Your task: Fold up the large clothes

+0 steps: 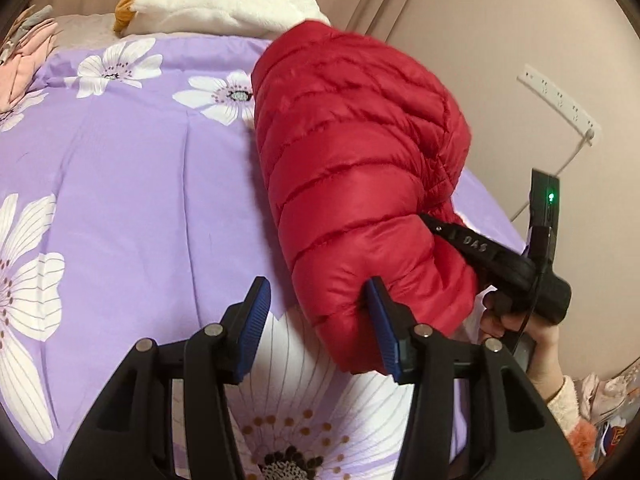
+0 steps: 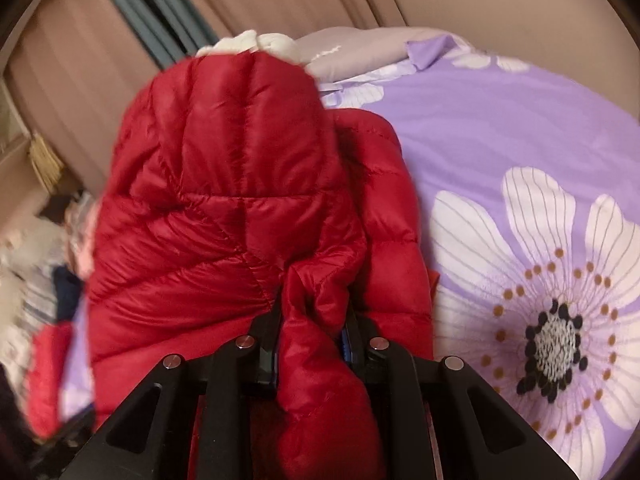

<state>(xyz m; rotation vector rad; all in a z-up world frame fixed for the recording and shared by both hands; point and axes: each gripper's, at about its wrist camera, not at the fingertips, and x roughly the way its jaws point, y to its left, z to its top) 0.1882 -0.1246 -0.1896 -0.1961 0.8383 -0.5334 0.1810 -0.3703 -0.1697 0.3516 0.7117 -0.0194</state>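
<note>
Red quilted nylon fills both views: the puffer jacket [image 1: 360, 184] is bunched into a long bundle on the bed, lying along the right-hand part of the purple floral bedspread [image 1: 140, 184]. The right hand-held gripper [image 2: 310, 328] has a thick fold of the jacket pinched between its fingers, and from the left wrist view its black body reaches into the bundle's right side. My read is that this hold is there to carry a layer over, or to anchor it while the fold is shaped.

The left hand-held gripper [image 1: 316, 320] is spread wide, holding nothing. Its right pad [image 1: 382, 328] sits against the near end of the jacket; the left pad is over bare bedspread. That looks like a hand ready to take the near hem.

Room? Plenty to the left, where the bedspread lies flat. On the right the bed edge is close behind the bundle, with the wall beyond. A white plush toy [image 1: 224, 4] lies at the far end, just beside the jacket's top.
</note>
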